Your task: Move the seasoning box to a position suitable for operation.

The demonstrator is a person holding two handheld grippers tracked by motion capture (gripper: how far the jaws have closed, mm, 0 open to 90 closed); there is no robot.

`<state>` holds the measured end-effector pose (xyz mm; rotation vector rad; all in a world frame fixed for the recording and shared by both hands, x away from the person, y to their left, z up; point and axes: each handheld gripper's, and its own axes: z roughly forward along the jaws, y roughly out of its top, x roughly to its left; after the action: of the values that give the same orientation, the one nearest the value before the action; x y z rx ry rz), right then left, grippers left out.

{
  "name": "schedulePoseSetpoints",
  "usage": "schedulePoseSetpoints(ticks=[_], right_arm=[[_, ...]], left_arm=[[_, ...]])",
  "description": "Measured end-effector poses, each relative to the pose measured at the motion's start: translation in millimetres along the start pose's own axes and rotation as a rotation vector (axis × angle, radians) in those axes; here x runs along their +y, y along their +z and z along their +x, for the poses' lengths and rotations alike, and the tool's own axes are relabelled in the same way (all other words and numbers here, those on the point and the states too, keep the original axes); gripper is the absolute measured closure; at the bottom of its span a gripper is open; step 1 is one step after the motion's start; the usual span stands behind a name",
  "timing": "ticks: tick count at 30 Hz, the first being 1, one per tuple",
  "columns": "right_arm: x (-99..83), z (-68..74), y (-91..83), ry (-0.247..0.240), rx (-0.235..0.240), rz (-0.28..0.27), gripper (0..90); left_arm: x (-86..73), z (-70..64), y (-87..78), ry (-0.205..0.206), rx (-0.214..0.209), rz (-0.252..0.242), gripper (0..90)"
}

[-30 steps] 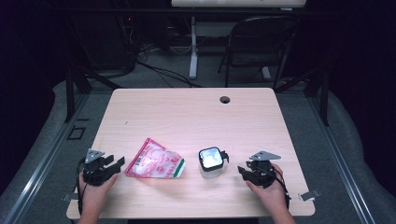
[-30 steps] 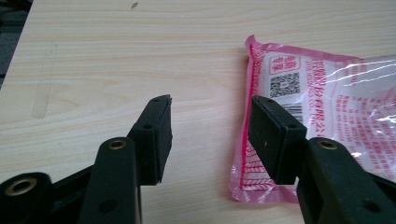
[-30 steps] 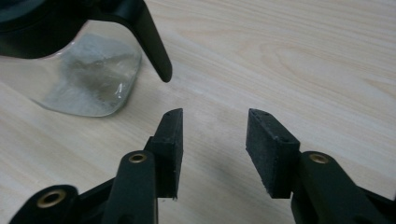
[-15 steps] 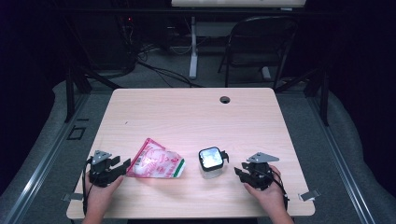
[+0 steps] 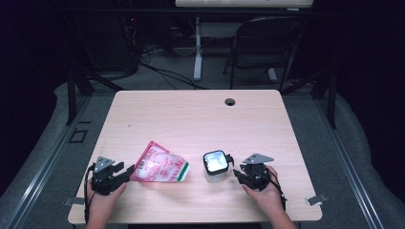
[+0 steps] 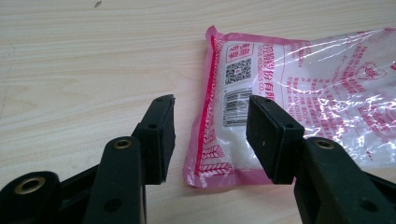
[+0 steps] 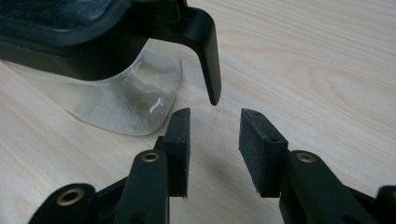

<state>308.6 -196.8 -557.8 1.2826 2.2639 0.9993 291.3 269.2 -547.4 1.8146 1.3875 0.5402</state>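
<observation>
Your left tool (image 5: 125,172) has crept toward the pouch (image 5: 160,164) at 3 o'clock; both tools gape, the right tool (image 5: 237,171) under the container's (image 5: 216,165) cropped lid latch.

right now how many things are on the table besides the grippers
2: a pink bag lying flat just ahead of the left gripper, and a clear jar with a black lid beside the right gripper.

My left black two-jaw gripper (image 5: 125,172) sits low at the near left, held in my left hand (image 5: 102,198), jaws parted and pointing right. My right black two-jaw gripper (image 5: 237,172) sits at the near right in my right hand (image 5: 265,193), jaws apart, pointing left.
</observation>
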Motion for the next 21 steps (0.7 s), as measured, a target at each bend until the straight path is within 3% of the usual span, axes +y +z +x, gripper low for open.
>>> schedulePoseSetpoints(ticks=[11, 21], right_arm=[[6.6, -1.3, 7.8, 0.034, 0.017, -0.005, 68.2], [16.7, 2.3, 25.4, 0.02, -0.005, 0.035, 78.0]], left_arm=[[-3.5, -3.6, -4.0, 0.007, 0.004, -0.001, 50.3], [-7.4, -6.4, -8.8, 0.006, 0.012, 0.006, 52.9]])
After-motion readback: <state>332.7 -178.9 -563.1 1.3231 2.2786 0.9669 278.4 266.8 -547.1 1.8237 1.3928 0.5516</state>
